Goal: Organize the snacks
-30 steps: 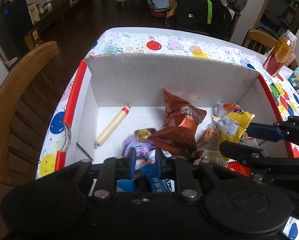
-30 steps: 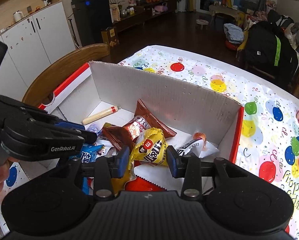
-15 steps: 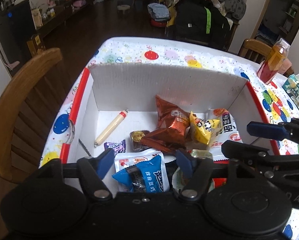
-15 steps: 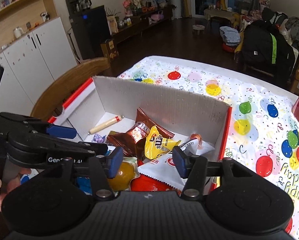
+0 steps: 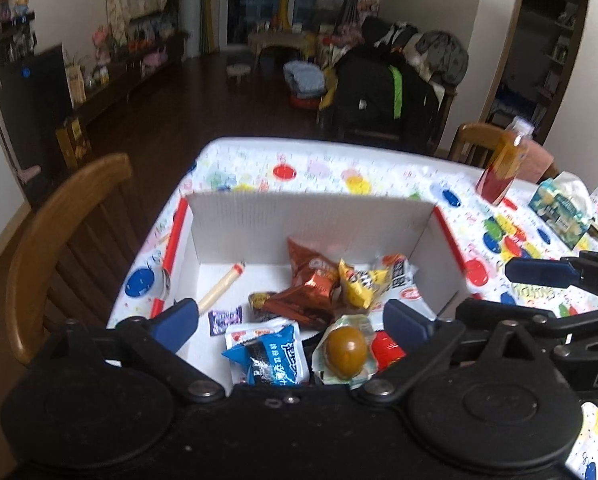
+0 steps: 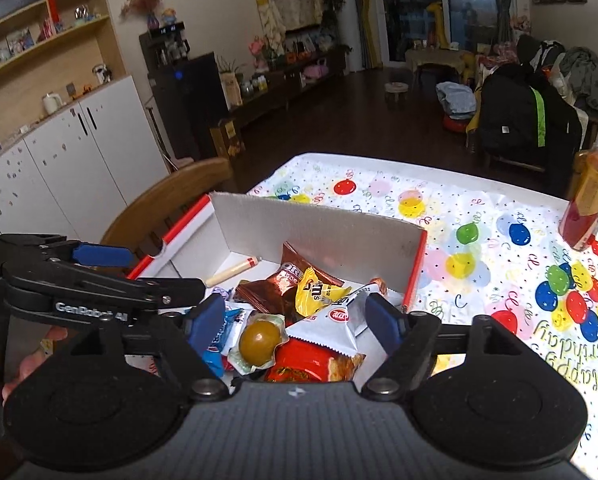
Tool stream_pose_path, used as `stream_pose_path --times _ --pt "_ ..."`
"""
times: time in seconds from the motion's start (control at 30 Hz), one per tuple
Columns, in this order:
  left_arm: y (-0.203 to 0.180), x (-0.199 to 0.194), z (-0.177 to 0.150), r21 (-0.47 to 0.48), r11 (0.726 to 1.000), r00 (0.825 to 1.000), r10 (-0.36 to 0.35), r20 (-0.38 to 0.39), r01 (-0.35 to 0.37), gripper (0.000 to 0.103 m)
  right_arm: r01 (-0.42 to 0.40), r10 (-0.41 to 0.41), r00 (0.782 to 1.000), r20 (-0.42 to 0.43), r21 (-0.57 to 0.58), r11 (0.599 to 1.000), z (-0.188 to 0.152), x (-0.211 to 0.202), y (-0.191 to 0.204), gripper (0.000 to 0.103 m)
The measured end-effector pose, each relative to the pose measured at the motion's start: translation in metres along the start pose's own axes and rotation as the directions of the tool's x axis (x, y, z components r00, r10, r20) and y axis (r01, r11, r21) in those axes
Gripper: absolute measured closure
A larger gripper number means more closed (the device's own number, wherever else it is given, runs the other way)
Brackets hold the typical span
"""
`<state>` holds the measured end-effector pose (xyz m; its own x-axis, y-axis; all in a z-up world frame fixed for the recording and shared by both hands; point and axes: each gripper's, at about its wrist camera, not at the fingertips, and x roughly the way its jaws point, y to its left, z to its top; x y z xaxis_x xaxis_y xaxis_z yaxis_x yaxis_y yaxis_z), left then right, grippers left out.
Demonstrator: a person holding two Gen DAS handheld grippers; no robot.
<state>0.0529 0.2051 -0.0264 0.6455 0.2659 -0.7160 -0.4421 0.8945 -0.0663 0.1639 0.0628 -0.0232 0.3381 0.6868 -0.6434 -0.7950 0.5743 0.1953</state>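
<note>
Below both empty, wide-spread sets of jaws, left gripper (image 5: pixel 291 322) and right gripper (image 6: pixel 295 316), snacks lie piled in the white cardboard box (image 5: pixel 311 220); the blue packet (image 5: pixel 269 358) sits nearest the left jaws, long axis pointing away

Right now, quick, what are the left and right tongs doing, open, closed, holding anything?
Left tongs: open, empty, above the blue snack packet in the box.
Right tongs: open, empty, over the same box.
</note>
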Motion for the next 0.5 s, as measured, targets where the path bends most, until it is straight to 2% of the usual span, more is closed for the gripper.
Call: stream_pose_path --times 0.2,0.23,0.3,0.5 --pt "-0.011 -0.034 -0.004 0.039 0.999 0.997 -0.002 0.08 -0.001 0.0 -0.006 0.006 0.999 0.05 0.007 1.0 -0.006 -0.033 -0.001 0.017" --pt "-0.012 -0.039 -0.004 0.04 0.999 0.996 -0.002 0.091 -0.002 0.0 -0.008 0.007 0.998 0.057 0.009 1.0 -0.007 -0.038 -0.002 0.016" --pt "-0.015 -0.047 -0.006 0.046 0.999 0.994 -0.001 0.11 -0.004 0.0 -0.011 0.01 0.997 0.071 0.011 1.0 -0.009 -0.048 -0.001 0.006" --pt "-0.018 -0.069 -0.01 0.028 1.0 0.991 -0.004 0.136 0.0 0.0 -0.03 0.028 0.995 0.099 0.018 0.999 -0.016 -0.073 0.0 0.0"
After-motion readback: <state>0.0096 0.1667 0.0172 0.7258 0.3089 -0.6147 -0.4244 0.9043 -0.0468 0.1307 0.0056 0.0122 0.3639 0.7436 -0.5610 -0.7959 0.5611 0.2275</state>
